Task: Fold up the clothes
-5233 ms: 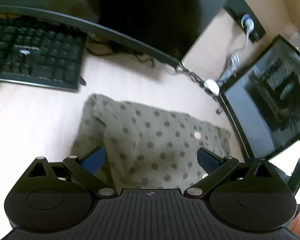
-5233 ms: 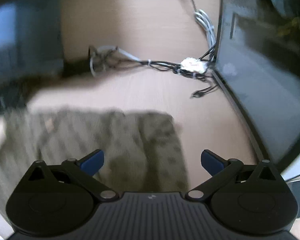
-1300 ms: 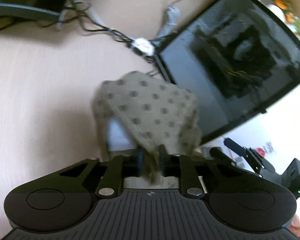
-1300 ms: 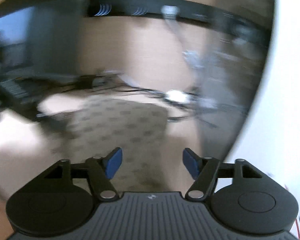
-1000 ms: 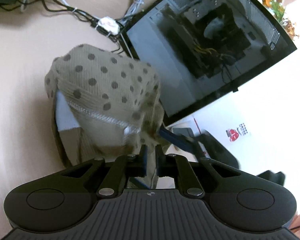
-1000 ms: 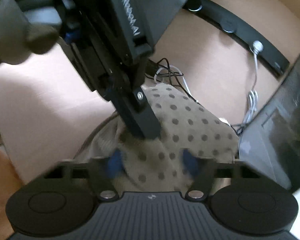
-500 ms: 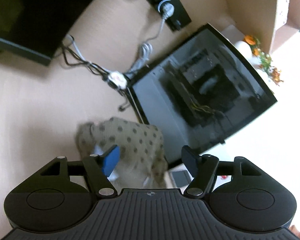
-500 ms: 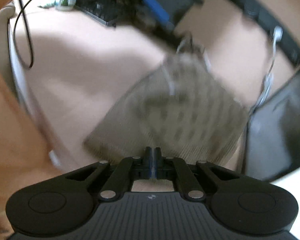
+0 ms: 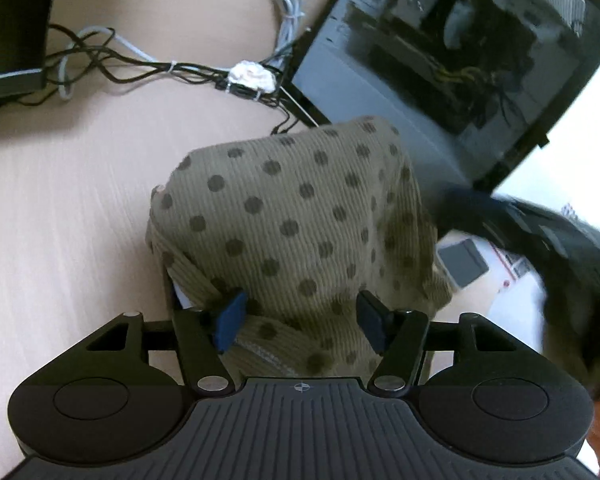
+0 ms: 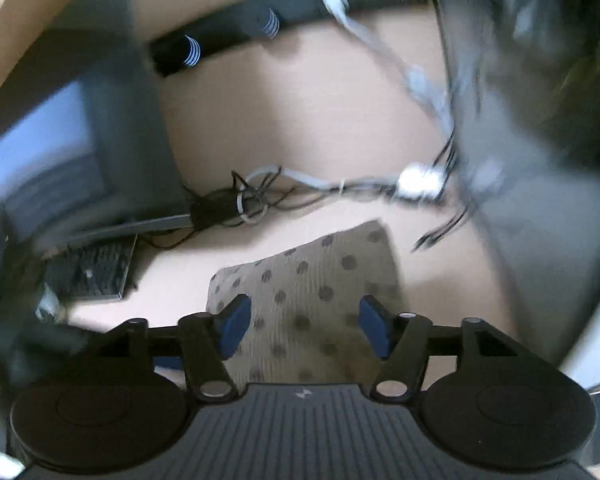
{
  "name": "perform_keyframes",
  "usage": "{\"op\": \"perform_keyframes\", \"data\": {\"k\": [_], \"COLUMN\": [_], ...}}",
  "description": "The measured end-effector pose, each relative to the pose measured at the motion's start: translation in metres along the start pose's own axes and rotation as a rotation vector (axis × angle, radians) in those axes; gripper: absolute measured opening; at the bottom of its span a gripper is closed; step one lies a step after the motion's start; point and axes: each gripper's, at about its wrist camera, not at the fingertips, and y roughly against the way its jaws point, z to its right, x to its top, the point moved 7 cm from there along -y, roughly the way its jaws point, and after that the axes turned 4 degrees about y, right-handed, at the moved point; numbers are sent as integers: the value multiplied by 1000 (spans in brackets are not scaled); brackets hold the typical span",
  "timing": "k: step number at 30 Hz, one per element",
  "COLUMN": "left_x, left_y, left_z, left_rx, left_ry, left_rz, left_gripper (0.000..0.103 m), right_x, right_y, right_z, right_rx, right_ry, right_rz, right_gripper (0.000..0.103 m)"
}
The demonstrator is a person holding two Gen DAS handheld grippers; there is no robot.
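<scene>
An olive garment with dark polka dots (image 9: pixel 296 216) lies folded in a bunched heap on the light wooden desk (image 9: pixel 60 208). A white inner patch shows at its left edge. My left gripper (image 9: pixel 302 320) is open, its blue pads on either side of the garment's near edge. In the blurred right wrist view the same garment (image 10: pixel 308 280) lies flat below my right gripper (image 10: pixel 302 326), which is open and empty just above its near part.
A glass-sided computer case (image 9: pixel 440 60) stands right of the garment. A tangle of cables (image 9: pixel 160 68) lies behind it. A monitor base (image 9: pixel 8 40) is at far left. A keyboard (image 10: pixel 96 268) and power strip (image 10: pixel 240 36) show in the right view.
My left gripper has dropped closer to the garment, still open after letting it go. My right gripper has opened and swung round fast; its view is blurred.
</scene>
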Motion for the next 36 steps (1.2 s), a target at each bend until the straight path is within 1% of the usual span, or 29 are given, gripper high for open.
{"op": "perform_keyframes", "data": {"k": [1,2,3,4,6,8,10,13,14,15,17,18,21,23,24,25,27,29,32,36], "left_x": [4,8,11,15,23,30,38,49,56,63,77,85,87,84,82,81,83,82,78,77], "left_y": [3,7,10,14,21,28,35,46,42,35,22,15,-20,-49,-61,-72,-86,-92,-95,-93], "left_z": [-1,-2,-3,-5,-7,-9,-12,-15,-16,-16,-17,-17,-16,-22,-25,-28,-29,-26,-21,-22], "left_rx": [-9,-18,-27,-35,-53,-71,-88,-115,-124,-132,-149,-157,-144,-101,-89,-79,-49,-33,-14,-19], "left_ry": [9,18,27,35,53,71,88,115,124,132,149,158,170,197,210,221,205,179,139,135], "left_rz": [11,21,32,42,63,84,106,137,137,133,124,120,35,-30,-52,-70,-77,-83,-82,-75], "left_gripper": [68,69,69,71,75,81,81,82,82,82,82,82,82,82,82,82,82,82,83,83], "right_x": [0,-4,-9,-12,-12,-11,-10,-6,-5,-6,-8,-10,-26,-45,-58,-71,-88,-92,-90,-91], "right_y": [-27,-51,-73,-87,-99,-95,-92,-82,-76,-68,-48,-34,4,12,8,0,-14,-18,-18,-18], "right_z": [7,13,22,29,36,28,20,16,16,16,13,7,-16,-26,-30,-31,-30,-31,-30,-32], "right_rx": [-14,-32,-47,-50,-44,-59,-82,-95,-98,-110,-143,-143,-76,-43,-36,-38,-68,-91,-95,-107], "right_ry": [-23,-38,-55,-70,-81,-26,40,38,30,30,49,79,158,185,197,204,222,232,190,198], "right_rz": [-55,-110,-155,-168,-162,-153,-136,-121,-115,-109,-91,-73,-25,-46,-81,-122,-151,-148,-166,-177], "right_gripper": [64,70,78,80,80,81,83,85,88,96,103,103,103,103,103,103,103,103,103,103]}}
